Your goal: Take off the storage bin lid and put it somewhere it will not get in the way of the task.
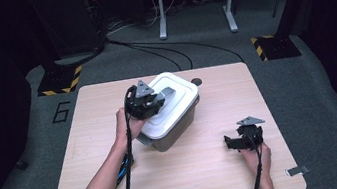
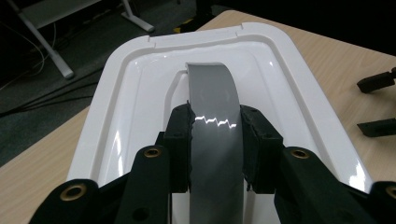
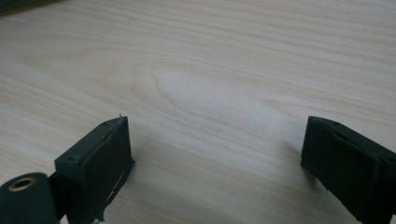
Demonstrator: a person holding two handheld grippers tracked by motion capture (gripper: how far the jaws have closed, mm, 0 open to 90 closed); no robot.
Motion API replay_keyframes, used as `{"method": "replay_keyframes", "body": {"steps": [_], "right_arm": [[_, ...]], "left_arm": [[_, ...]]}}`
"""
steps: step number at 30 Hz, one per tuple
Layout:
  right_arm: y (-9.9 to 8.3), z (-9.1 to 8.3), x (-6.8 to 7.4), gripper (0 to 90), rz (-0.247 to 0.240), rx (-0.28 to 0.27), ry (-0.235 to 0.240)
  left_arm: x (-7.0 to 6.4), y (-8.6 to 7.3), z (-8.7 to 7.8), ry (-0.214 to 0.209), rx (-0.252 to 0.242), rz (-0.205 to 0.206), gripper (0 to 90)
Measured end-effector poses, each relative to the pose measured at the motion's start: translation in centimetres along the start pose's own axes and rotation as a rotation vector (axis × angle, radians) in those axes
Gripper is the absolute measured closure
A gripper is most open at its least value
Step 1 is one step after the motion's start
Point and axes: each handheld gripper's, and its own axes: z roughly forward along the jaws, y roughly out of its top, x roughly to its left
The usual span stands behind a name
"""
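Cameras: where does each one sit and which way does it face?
High view: above the person's side, looking forward and down on the light wooden table; both forearms enter from the bottom, left gripper on the box, right gripper low over the table.
Left gripper view: rides the left gripper, looking along its jaws closed on the grey curved handle of the white plastic lid.
Right gripper view: rides the right gripper, facing bare tabletop, jaws apart.
Shared: high and left views both show handle and lid.

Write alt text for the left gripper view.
The left gripper has its two black jaws closed on the grey handle of a white box lid. Light wooden table lies to either side, with the right gripper at the far right edge.
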Motion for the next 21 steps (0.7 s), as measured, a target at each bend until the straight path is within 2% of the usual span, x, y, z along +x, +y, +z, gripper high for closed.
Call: {"method": "replay_keyframes", "body": {"steps": [3,11,21], "right_arm": [[0.0,0.0,0.0,7.6,0.007,-0.003,-0.002],[0.0,0.0,0.1,7.6,0.011,-0.007,0.000],[0.0,0.0,0.1,7.6,0.010,-0.003,0.000]], "left_arm": [[0.3,0.4,-0.6,0.011,-0.014,0.003,66.8],[1.8,1.1,-2.4,0.063,-0.052,-0.047,66.8],[4.0,1.0,-4.3,0.142,-0.062,-0.090,66.7]]}}
